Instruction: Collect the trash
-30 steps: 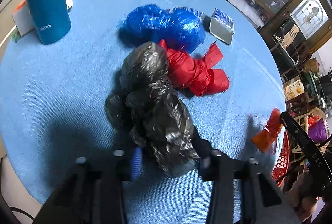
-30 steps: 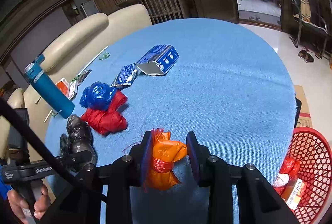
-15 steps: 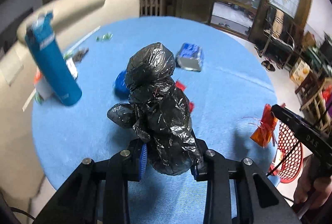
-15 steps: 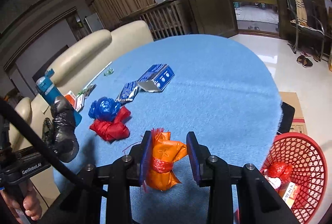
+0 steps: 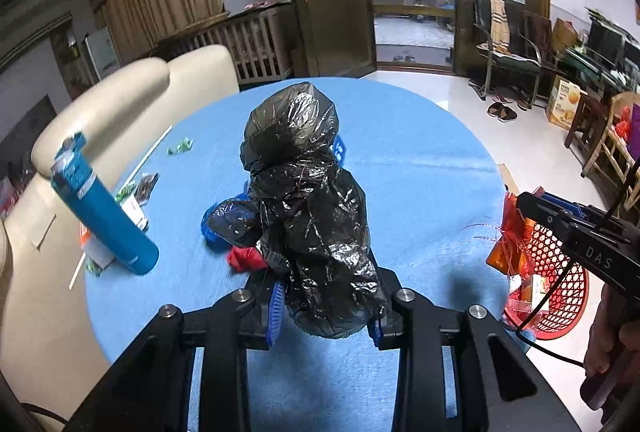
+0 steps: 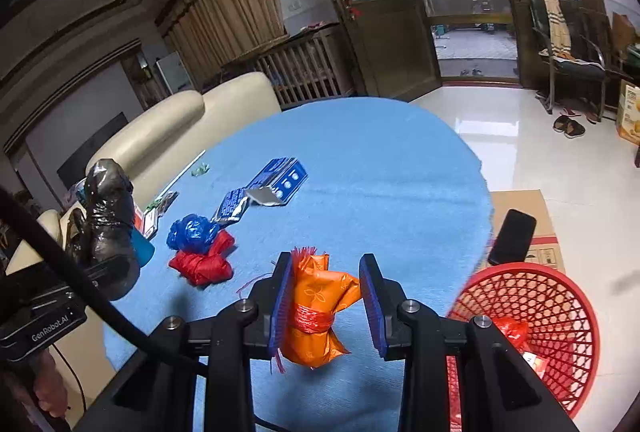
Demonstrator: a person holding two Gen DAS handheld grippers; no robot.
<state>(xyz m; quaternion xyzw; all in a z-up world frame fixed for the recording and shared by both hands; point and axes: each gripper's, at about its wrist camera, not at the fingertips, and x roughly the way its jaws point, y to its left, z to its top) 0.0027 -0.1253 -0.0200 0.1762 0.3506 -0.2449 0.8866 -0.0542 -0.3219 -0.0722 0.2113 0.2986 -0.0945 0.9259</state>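
two tongs [image 5: 326,316] [image 6: 326,306], "genrobot.ai" and "das", clamped on black bag [image 5: 308,216] and orange bag [image 6: 316,308].

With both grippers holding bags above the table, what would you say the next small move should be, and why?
Probably carry the right gripper a little rightward over the red basket and release there. It is shut on the orange bag, held above the blue table, and the basket stands just beside it, already holding trash. The left gripper with the black bag could follow.
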